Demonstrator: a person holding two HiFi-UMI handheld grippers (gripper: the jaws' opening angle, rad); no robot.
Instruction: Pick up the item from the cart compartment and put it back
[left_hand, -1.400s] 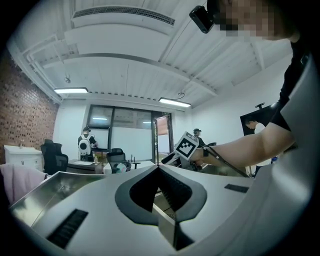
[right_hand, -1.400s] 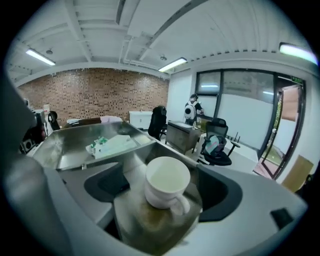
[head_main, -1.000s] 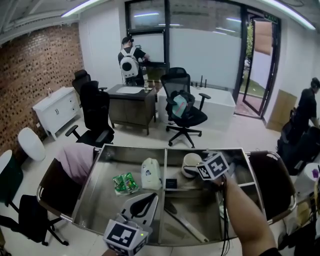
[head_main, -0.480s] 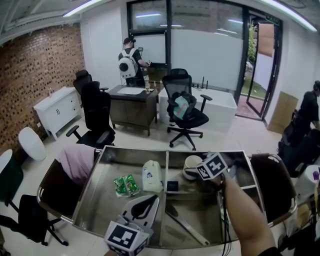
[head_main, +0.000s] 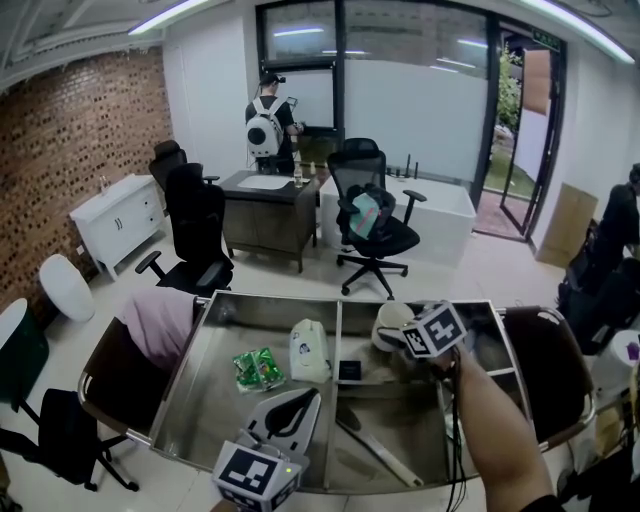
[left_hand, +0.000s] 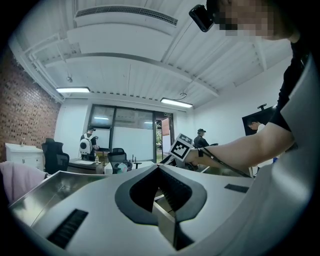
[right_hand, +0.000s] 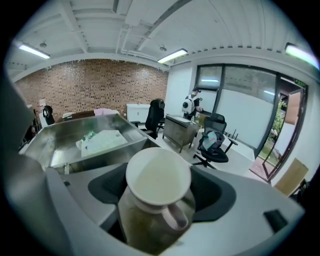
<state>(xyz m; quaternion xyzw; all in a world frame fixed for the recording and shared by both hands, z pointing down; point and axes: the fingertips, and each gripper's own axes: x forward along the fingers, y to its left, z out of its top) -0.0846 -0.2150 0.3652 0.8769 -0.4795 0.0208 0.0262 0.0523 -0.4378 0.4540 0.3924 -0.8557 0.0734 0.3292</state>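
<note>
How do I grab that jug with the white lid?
Hold the jug by its round body, just under the white lid, squeezing the two bare sides. Come in from the side where its handle sticks out. It seems to stand upright, and the handle takes up only that one side, so the curved walls beside it are probably firmest.

Bright, even light
Sources: ceiling strip lights (head_main: 155, 17), daylight through glass wall (head_main: 410, 100); sheen on steel cart (head_main: 215, 380); fisheye edges bowed; near mug (right_hand: 159, 200) soft
</note>
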